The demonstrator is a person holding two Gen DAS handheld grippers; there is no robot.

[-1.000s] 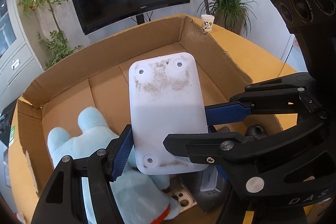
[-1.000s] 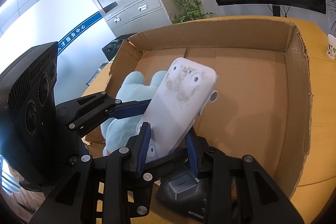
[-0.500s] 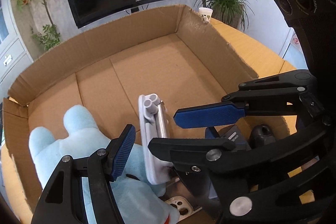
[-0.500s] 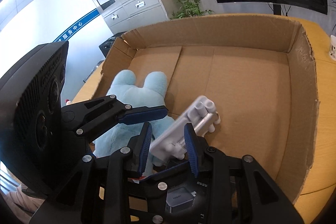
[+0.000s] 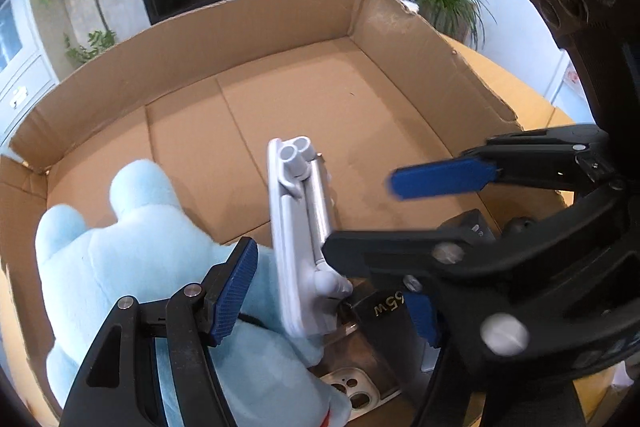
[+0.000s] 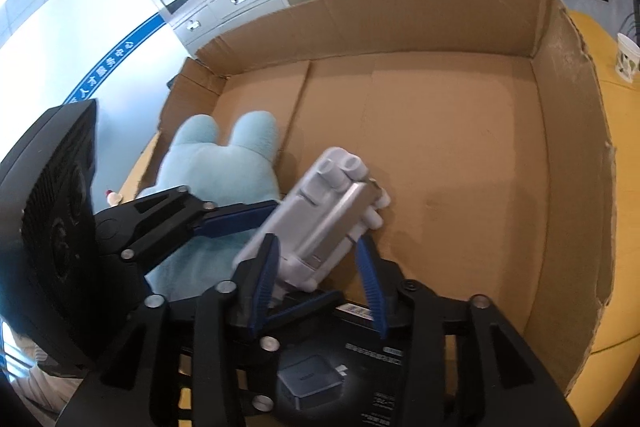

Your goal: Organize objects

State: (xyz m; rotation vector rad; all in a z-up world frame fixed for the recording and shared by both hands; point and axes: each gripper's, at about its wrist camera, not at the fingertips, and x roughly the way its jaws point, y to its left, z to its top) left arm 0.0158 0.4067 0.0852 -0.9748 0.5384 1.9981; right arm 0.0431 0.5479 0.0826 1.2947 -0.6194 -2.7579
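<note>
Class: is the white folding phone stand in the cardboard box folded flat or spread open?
Folded. The white folding phone stand has its silver arm lying flat along its plate, hinge knuckles together, leaning against the pale blue plush toy inside the cardboard box.

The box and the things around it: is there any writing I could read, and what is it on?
"65W", seen upside down: on the black charger box.
Small white print on that box in the right wrist view: too small to read.
White characters on the blue wall stripe: too blurred to read.
</note>
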